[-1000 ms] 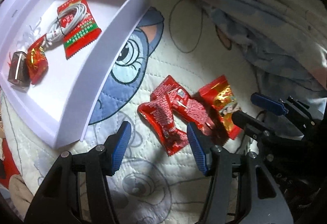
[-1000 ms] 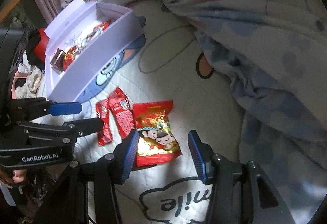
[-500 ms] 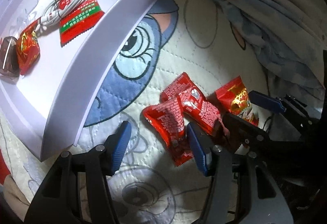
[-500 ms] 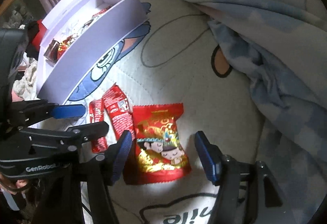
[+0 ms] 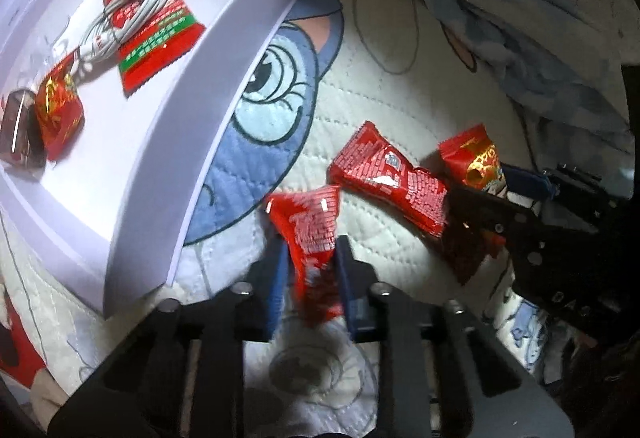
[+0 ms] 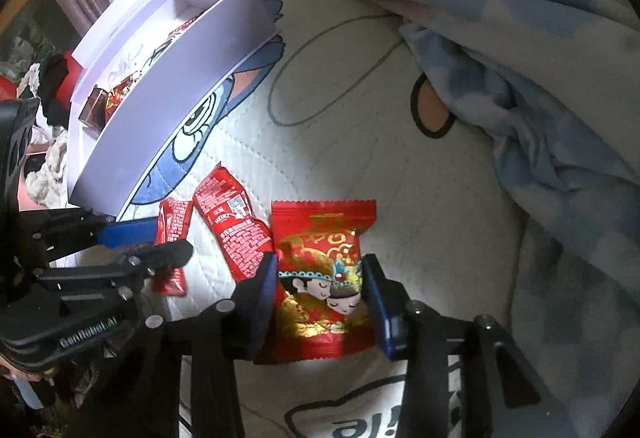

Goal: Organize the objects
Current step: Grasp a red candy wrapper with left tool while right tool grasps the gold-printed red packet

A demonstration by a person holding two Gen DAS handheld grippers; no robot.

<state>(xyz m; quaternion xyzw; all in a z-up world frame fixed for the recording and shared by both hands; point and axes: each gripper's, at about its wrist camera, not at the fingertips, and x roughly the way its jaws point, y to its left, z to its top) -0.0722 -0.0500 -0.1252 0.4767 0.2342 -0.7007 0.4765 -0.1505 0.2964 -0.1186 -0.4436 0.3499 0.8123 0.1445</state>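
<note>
My left gripper point(image 5: 311, 270) is shut on a red sachet point(image 5: 308, 226), pinched near its lower end. A second red sachet point(image 5: 388, 186) lies on the quilt just right of it. In the right wrist view, my right gripper point(image 6: 320, 278) straddles a red and gold snack packet point(image 6: 320, 274). Its jaws are closing and the pads touch the packet's two sides. The left gripper point(image 6: 160, 242) shows there too, on the held sachet point(image 6: 172, 226), beside the loose sachet point(image 6: 232, 230). The right gripper point(image 5: 500, 190) and its packet point(image 5: 472, 158) appear at the right of the left wrist view.
An open lilac box point(image 5: 224, 98) stands at the left on the bed, holding a red and green packet with a white cable point(image 5: 156, 34), a small red candy point(image 5: 58, 110) and a brown block point(image 5: 16, 130). A crumpled blue duvet point(image 6: 520, 38) borders the right.
The left jaws have shut on the nearer red sachet, which now stands between the pads. The right jaws have narrowed onto the red and gold packet.
</note>
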